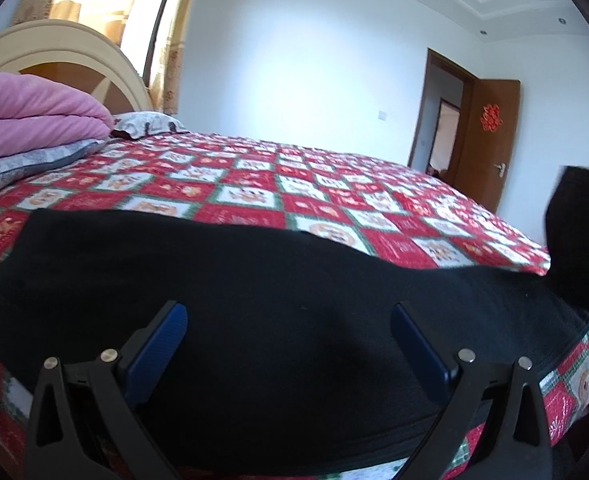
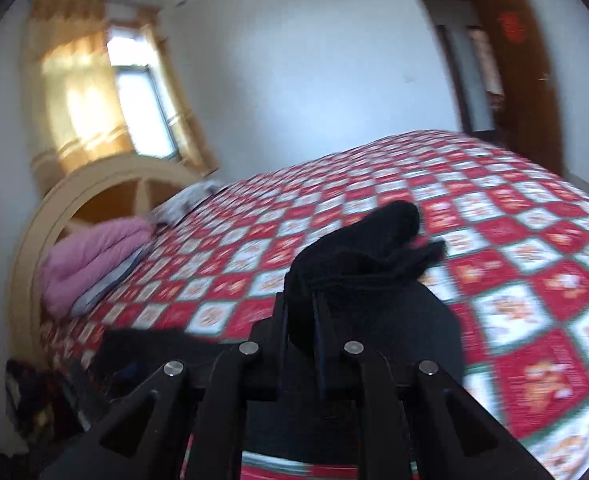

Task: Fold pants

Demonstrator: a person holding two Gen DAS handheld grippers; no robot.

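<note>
The black pants (image 1: 254, 300) lie spread across the bed (image 1: 334, 208), directly beneath and ahead of the left hand-held gripper (image 1: 288, 320), whose jaws stand wide apart, gripping nothing. The right hand-held gripper (image 2: 318, 304) is pinched closed on a bunched pant end, lifted above the quilt; that view is blurred, so the exact hold seems uncertain.

The pants (image 1: 254, 280) are plain black, lying on a bed cover (image 1: 254, 184) checked in red and white squares with green borders and orange figures. At the cover's head end sit a pink folded quilt (image 1: 34, 108), a grey patterned pillow (image 1: 26, 164) under it, and a cream headboard (image 1: 54, 52) with brown panels. The left gripper (image 1: 288, 320) is black with blue pads; beyond the cover hang golden-yellow curtains (image 2: 74, 92) and a brown door (image 1: 490, 140) bearing a red ornament.
</note>
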